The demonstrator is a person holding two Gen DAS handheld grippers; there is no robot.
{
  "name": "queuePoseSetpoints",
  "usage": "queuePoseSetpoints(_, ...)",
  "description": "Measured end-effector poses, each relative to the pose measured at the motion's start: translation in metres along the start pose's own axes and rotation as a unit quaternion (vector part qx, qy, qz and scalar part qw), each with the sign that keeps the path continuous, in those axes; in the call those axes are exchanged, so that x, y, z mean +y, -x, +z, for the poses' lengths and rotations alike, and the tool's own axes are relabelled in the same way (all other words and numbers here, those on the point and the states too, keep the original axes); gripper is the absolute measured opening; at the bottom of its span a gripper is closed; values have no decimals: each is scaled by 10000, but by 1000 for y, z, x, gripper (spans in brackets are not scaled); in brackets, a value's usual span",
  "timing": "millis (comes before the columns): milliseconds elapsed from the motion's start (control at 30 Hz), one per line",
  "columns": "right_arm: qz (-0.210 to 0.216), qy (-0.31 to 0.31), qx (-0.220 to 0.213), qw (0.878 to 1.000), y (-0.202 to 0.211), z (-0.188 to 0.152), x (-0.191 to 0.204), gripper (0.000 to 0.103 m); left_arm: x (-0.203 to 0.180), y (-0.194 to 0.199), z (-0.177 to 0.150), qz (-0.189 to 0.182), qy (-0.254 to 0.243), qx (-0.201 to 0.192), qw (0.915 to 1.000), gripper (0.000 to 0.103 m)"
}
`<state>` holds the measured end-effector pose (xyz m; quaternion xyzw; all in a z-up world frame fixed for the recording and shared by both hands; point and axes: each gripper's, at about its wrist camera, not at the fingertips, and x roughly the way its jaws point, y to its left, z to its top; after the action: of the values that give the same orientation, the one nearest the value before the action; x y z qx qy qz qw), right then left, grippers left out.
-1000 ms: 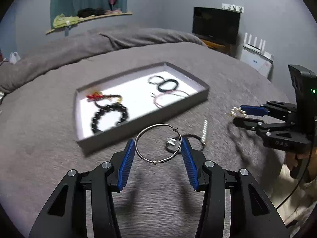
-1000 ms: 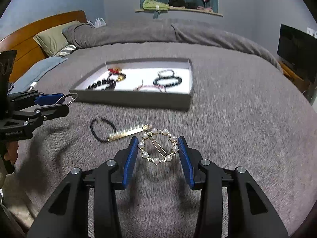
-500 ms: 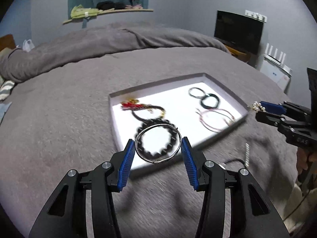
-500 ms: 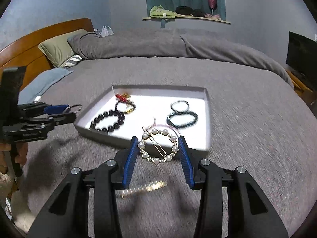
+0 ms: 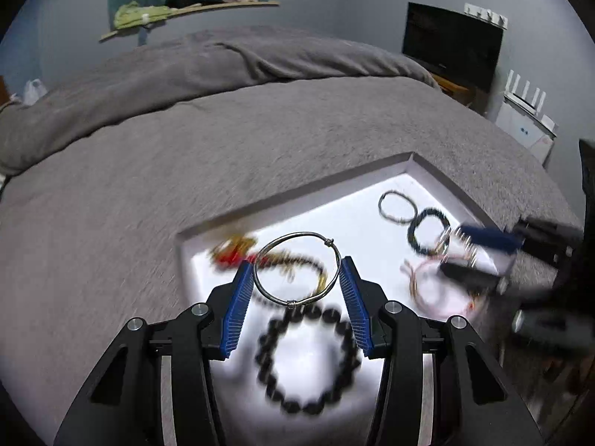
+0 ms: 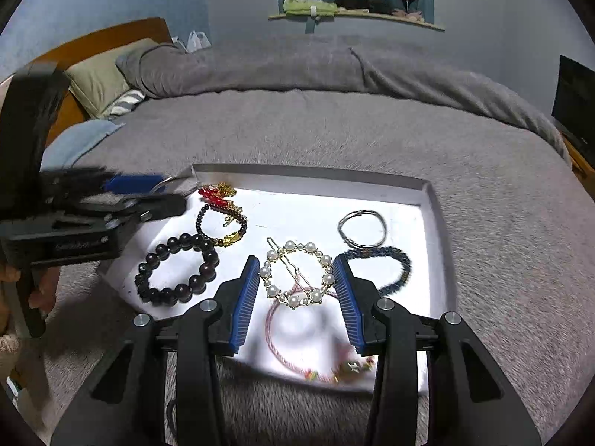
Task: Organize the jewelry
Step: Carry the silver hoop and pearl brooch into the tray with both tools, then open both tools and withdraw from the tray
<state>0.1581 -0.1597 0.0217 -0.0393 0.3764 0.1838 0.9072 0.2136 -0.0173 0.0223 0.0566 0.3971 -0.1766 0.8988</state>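
My left gripper (image 5: 297, 271) is shut on a silver wire bangle (image 5: 267, 252), held above the left part of the white jewelry tray (image 5: 357, 174). My right gripper (image 6: 296, 277) is shut on a round pearl hair clip (image 6: 319, 256), held above the tray's (image 6: 433, 223) near middle. In the tray lie a dark bead bracelet (image 6: 174, 271), a red and gold bracelet (image 6: 223, 219), a pink cord bracelet (image 6: 275, 334), a dark braided band (image 6: 394, 264) and a thin grey ring (image 6: 362, 228). Each gripper shows in the other's view, the left (image 6: 148, 193) and the right (image 5: 465, 256).
The tray sits on a grey blanket (image 6: 372, 122) covering the bed. Pillows (image 6: 100, 74) and a wooden headboard lie at the far left. A dark TV (image 5: 453, 44) and a white router (image 5: 528, 111) stand beyond the bed's right side. A shelf (image 6: 353, 11) hangs on the wall.
Both grippers have moved forward from over the blanket to above the tray, still holding the bangle and the pearl clip. The hair comb and black band on the blanket have dropped out of view.
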Motion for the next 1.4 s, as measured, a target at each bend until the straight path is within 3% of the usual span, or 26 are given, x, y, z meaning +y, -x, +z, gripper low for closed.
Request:
queuePoseSetpoints(267,337,-31,332,9989,-26,-2,6,41,-5,-61,24,-189,-81,534,9984,50)
queuePoseSetpoints(367,401,23,448,9982,-33,-3,8,41,1,-77,22,-323,189,763,9964,50)
queuePoseSetpoints(767,565,163,582,9966,-43,-7,15,42,4,-90,24,-345,286,942,9945,51)
queuePoseSetpoints(933,555,121,440,9974,-33,-7,12,43,3,-81,29,-304,284,706,9966,55)
queuePoseSetpoints(1033,517,56,349,9980,-23,-8,8,53,4,-72,30,-284,283,591,9974,56)
queuePoseSetpoints(1100,474,20,295,9984,-14,-8,6,54,7,-64,29,-255,295,543,9978,56)
queuePoseSetpoints(1200,404,-34,148,9991,6,-11,2,56,6,-48,28,-179,279,438,9985,62)
queuePoseSetpoints(1267,363,-83,19,9993,22,-14,-2,67,7,-34,26,-138,295,317,9990,68)
queuePoseSetpoints(1400,255,-210,-160,9993,50,-19,-6,71,6,-6,21,-123,383,63,9992,75)
